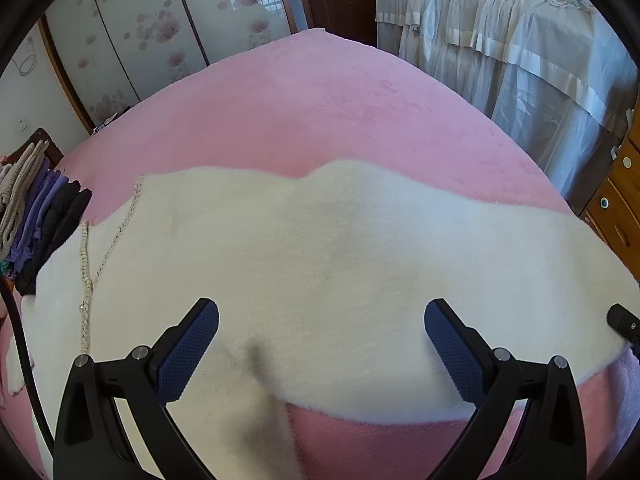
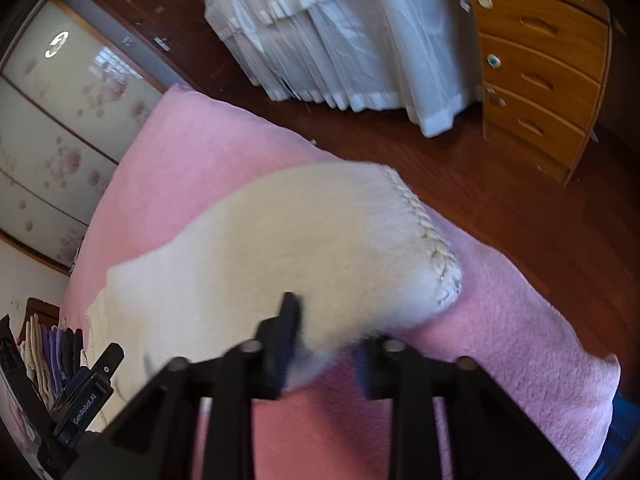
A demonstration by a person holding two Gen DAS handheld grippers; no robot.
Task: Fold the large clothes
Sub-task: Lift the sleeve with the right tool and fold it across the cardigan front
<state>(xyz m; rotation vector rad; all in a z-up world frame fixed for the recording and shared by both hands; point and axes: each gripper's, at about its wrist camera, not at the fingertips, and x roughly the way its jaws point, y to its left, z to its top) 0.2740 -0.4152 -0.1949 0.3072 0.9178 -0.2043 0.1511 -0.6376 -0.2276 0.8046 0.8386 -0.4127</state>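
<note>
Two grippers | left gripper spread wide above white fuzzy garment mid-frame on pink bed | right gripper blurred, seemingly pinching garment's near edge | bare pink upper frame

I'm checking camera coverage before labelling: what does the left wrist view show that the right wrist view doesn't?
Only the left wrist view shows the left gripper from behind, jaws wide open over the white fleece garment, and the garment's full spread.

Only the right wrist view shows the right gripper with garment edge between its fingers, grip blurred, and the wooden floor.

Both show the pink bedspread, folded clothes pile, white curtains and wooden drawers.
</note>
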